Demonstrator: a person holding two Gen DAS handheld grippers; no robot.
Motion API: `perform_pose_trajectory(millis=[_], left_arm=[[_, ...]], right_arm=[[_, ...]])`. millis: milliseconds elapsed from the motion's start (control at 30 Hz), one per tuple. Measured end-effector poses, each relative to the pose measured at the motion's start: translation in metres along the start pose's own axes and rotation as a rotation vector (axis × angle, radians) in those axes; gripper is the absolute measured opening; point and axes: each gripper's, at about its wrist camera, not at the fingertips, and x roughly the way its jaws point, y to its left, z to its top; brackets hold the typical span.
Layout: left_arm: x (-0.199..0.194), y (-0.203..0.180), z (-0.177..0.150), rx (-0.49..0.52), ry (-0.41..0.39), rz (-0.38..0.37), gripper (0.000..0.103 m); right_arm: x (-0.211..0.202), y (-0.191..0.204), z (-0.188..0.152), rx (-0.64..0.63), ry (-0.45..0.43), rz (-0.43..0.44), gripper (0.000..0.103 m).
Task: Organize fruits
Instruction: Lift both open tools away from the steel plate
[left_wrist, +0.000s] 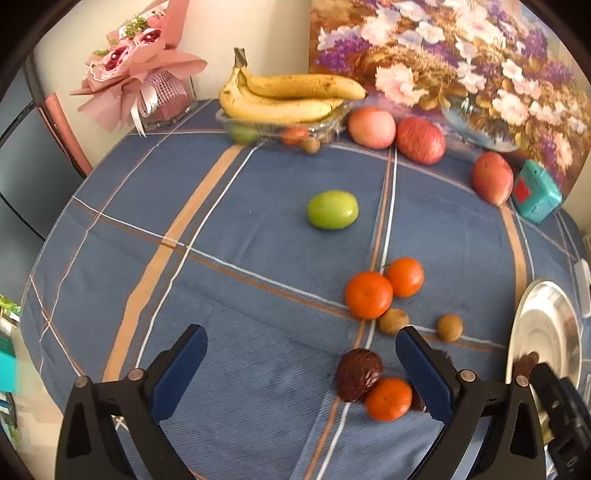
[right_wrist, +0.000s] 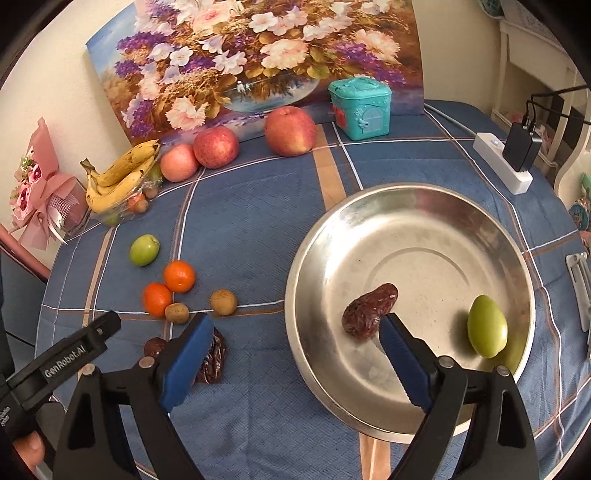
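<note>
Right tool (right_wrist: 291, 354): spread, empty, over metal dish (right_wrist: 369, 206) rim | Left tool (left_wrist: 301, 363): spread, empty | Dish ahead of right tool: one date (right_wrist: 367, 312), one green fruit (right_wrist: 487, 326) | Remaining, tabletop (left_wrist: 229, 258) ahead of left tool: tangerines (left_wrist: 368, 294), date (left_wrist: 358, 373), green fruit (left_wrist: 332, 209) | Judged early stage.

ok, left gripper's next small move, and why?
Probably ease the open left gripper forward and right to straddle the dark date, then close. The metal bowl already holds a date and green fruit, and this date lies nearest.
</note>
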Motion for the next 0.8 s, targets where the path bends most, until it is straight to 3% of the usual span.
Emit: perform_pose_trajectory(millis=[300,600,800], left_arm=[[0.000,0.007,0.000,0.084,-0.066,0.066,0.103],[0.003,0.033,0.007,-0.024,-0.046,0.027,0.103],[0.007,0.041,0.008,-0.056,-0.021,-0.025,0.103]], right_arm=[[0.002,0.017,0.000,-0.021,0.004,0.056,0.091],[0.005,0.061,-0.008,-0.137,0.036,0.195,0.091],[0.010,0.073,-0.012,-0.174,0.055,0.231,0.091]])
